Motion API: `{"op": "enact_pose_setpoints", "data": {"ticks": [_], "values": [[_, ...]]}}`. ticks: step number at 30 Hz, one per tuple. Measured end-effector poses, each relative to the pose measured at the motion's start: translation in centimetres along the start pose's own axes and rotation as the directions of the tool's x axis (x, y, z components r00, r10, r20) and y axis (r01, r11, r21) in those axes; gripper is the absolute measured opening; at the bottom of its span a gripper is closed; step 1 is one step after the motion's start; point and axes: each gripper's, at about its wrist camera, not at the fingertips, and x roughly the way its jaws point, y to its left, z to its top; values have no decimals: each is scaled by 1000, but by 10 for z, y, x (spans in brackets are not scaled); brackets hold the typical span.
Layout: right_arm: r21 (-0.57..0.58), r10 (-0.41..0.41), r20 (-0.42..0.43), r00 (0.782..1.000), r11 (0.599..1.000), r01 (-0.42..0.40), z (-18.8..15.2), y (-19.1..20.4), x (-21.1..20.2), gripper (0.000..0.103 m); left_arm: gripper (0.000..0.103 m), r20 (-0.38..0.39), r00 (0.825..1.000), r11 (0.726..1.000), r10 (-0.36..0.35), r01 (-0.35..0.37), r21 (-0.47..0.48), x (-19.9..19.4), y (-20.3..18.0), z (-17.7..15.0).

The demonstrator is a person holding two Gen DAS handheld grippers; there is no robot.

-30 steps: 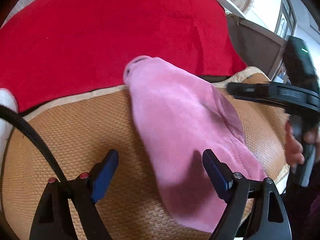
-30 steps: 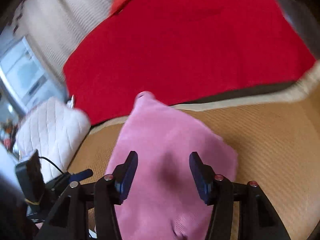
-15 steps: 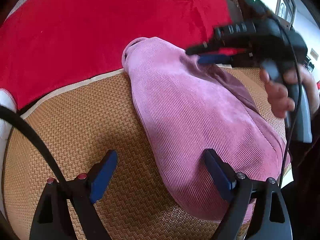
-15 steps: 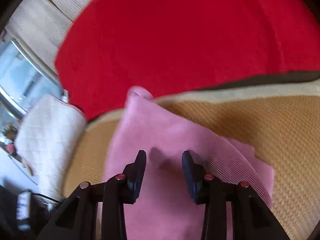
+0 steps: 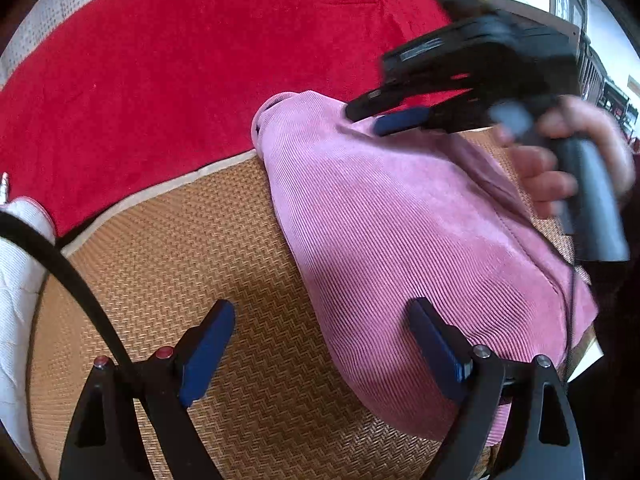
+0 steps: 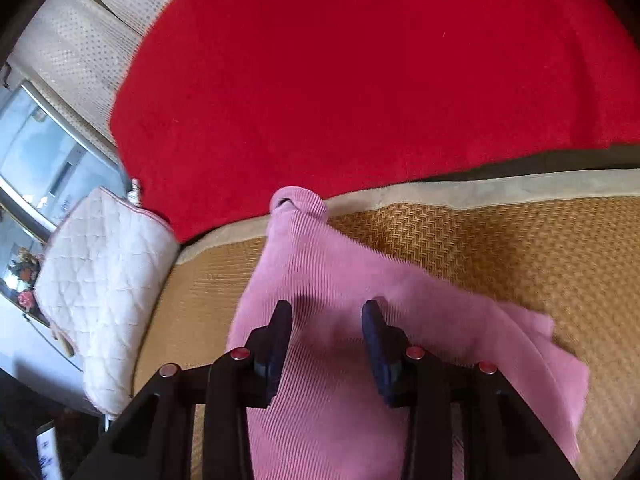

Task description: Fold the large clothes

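A pink corduroy garment [image 5: 400, 232] lies folded on a woven tan mat [image 5: 192, 264]; it also shows in the right wrist view [image 6: 336, 280]. My left gripper [image 5: 320, 344] is open and empty, low over the garment's near left edge. My right gripper [image 6: 326, 316] is open, its jaws narrowed, just above the garment's middle with nothing between them. In the left wrist view the right gripper [image 5: 376, 116] reaches in from the right over the garment's far end.
A red blanket [image 5: 180, 60] covers the surface behind the mat [image 6: 500, 248]. A white quilted cushion [image 6: 100, 280] sits at the mat's left end. A window [image 6: 36, 164] is beyond it.
My right gripper has moved forward over the garment towards its far end and its jaws have narrowed. My left gripper has stayed nearly still and open.
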Motion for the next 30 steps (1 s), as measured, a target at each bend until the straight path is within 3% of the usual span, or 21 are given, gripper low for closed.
{"op": "enact_pose_setpoints", "data": {"ticks": [5, 10, 14, 17, 22, 30], "values": [[-39, -40, 26, 999, 998, 41, -34, 10, -56, 41, 90, 4, 1000, 1000, 30, -30, -2, -5, -7, -4], [-53, -24, 68, 997, 998, 28, -75, 11, -96, 41, 90, 11, 998, 998, 59, -59, 6, -4, -9, -3], [-45, -72, 10, 997, 996, 73, -102, 4, -91, 41, 90, 16, 997, 997, 78, -78, 11, -4, -12, -3], [-40, -127, -70, 989, 991, 124, -117, -8, -58, 41, 90, 18, 997, 997, 77, -77, 15, -5, -15, -4], [-50, -121, -46, 992, 992, 119, -119, -5, -66, 41, 90, 25, 993, 993, 114, -115, 22, -6, -20, -4], [-89, -68, 23, 997, 994, 70, -136, 11, -114, 42, 90, 29, 987, 987, 159, -160, 22, -7, -23, -6]]}}
